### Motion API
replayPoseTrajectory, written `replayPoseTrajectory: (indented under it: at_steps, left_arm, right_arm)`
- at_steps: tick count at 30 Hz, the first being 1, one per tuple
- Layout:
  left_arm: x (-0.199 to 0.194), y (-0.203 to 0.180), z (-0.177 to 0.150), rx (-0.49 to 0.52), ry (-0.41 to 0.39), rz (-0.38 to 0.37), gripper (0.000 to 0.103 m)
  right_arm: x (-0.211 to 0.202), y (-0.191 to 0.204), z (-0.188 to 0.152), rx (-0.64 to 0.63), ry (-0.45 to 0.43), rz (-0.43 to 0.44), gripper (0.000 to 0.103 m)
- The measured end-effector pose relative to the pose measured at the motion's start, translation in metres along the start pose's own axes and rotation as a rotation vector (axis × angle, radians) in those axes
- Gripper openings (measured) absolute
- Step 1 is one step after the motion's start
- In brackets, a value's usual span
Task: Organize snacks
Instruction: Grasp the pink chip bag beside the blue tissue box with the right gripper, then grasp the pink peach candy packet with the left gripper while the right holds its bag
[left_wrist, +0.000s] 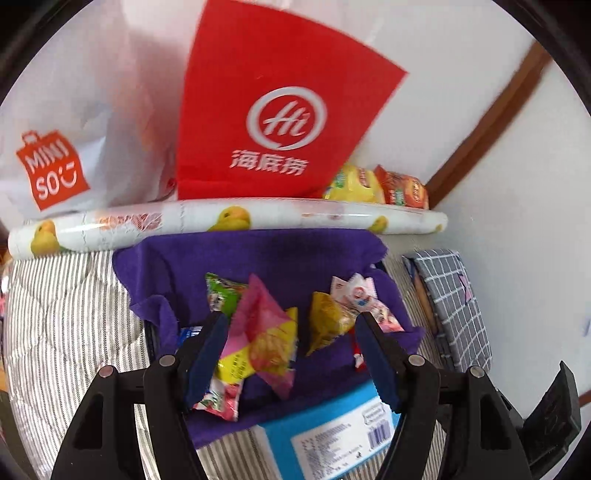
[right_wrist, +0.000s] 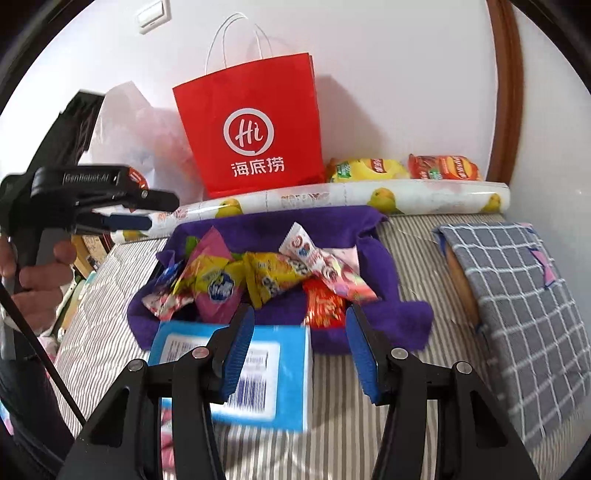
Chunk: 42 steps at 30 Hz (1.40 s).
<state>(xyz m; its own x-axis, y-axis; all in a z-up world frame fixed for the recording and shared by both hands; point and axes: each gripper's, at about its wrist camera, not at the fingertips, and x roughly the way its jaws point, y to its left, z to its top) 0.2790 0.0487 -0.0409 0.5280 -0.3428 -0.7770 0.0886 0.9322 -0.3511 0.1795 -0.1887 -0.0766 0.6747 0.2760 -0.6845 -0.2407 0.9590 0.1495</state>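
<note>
1. Left gripper (left_wrist: 288, 328): jaws parted, nothing clamped between them. Seen from the right wrist view raised at the left edge, gripped by a hand (right_wrist: 35, 273); judged lifted clear after letting go.
2. Snack packets (right_wrist: 258, 280): heaped loose in a purple-lined basket (right_wrist: 388, 266) on the striped bedding (right_wrist: 351, 424). Judged the collection point, hence the pile.
3. Pink-and-yellow packet (left_wrist: 266, 339): tilted atop the heap, directly below the left jaws, not touched by either pad.
4. Blue box (right_wrist: 280, 354): flat on the bedding, touching the basket's near edge, not yet sorted in.
5. Right gripper (right_wrist: 301, 350): jaws apart, empty, hanging over the box's right end; judged lining up for it.
6. Chip bags (right_wrist: 402, 170): behind the duck-print roll (right_wrist: 424, 195), against the wall, outside the basket.
</note>
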Motion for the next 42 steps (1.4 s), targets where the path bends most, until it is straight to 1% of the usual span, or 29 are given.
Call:
replayPoseTrajectory:
  at_steps: [2,4,6,9,13,14,16,19,22,25,28,30,31,32,33,35,37,42]
  left_arm:
    - [-0.009,-0.011,-0.006,0.027,-0.014,-0.001,0.069]
    - [-0.016,-0.017,-0.014,0.044,-0.026,-0.004,0.070]
    - [-0.020,-0.021,-0.025,0.050,-0.024,-0.003,0.070]
    - [-0.024,-0.020,-0.043,0.050,-0.007,0.005,0.069]
    - [-0.033,-0.008,-0.070,0.048,0.005,0.042,0.070]
    - [-0.035,-0.005,-0.075,0.045,0.006,0.047,0.070]
    - [-0.041,0.003,-0.086,0.032,0.008,0.056,0.070]
    - [-0.049,0.015,-0.105,0.011,0.011,0.065,0.070]
    - [-0.057,0.025,-0.121,0.001,0.010,0.070,0.070]
    - [-0.064,0.032,-0.133,-0.002,0.007,0.070,0.070]
    - [-0.070,0.035,-0.140,-0.007,0.000,0.070,0.070]
    - [-0.074,0.036,-0.145,-0.003,-0.001,0.070,0.070]
    - [-0.075,0.036,-0.147,0.003,-0.002,0.069,0.070]
    - [-0.076,0.036,-0.149,0.007,-0.002,0.069,0.070]
    - [-0.076,0.036,-0.151,0.012,-0.001,0.070,0.070]
    - [-0.076,0.037,-0.157,0.012,-0.001,0.069,0.070]
    - [-0.074,0.039,-0.163,0.007,0.003,0.066,0.070]
    - [-0.055,0.039,-0.179,-0.007,0.052,0.057,0.070]
  right_arm:
    - [-0.013,0.000,-0.007,0.019,-0.007,-0.007,0.051]
    - [-0.022,0.001,-0.013,0.024,-0.001,0.008,0.051]
    - [-0.029,0.005,-0.019,0.031,0.016,0.031,0.051]
    - [-0.035,0.017,-0.033,0.008,0.053,0.094,0.053]
    - [-0.037,0.041,-0.056,-0.052,0.081,0.154,0.064]
    - [-0.036,0.047,-0.062,-0.067,0.087,0.171,0.067]
    - [-0.032,0.055,-0.071,-0.073,0.100,0.194,0.069]
    - [-0.022,0.063,-0.080,-0.061,0.135,0.230,0.069]
    - [-0.011,0.069,-0.090,-0.063,0.155,0.242,0.069]
    - [0.005,0.072,-0.097,-0.048,0.193,0.237,0.069]
    - [0.017,0.073,-0.103,-0.026,0.217,0.260,0.069]
    - [0.025,0.075,-0.106,-0.018,0.231,0.250,0.069]
    - [0.028,0.074,-0.107,-0.008,0.237,0.250,0.065]
    - [0.032,0.073,-0.109,0.008,0.246,0.265,0.056]
    - [0.034,0.072,-0.110,0.022,0.253,0.283,0.050]
    - [0.032,0.071,-0.112,0.040,0.245,0.297,0.044]
    - [0.024,0.072,-0.112,0.013,0.223,0.280,0.043]
    - [-0.004,0.063,-0.109,-0.011,0.173,0.238,0.043]
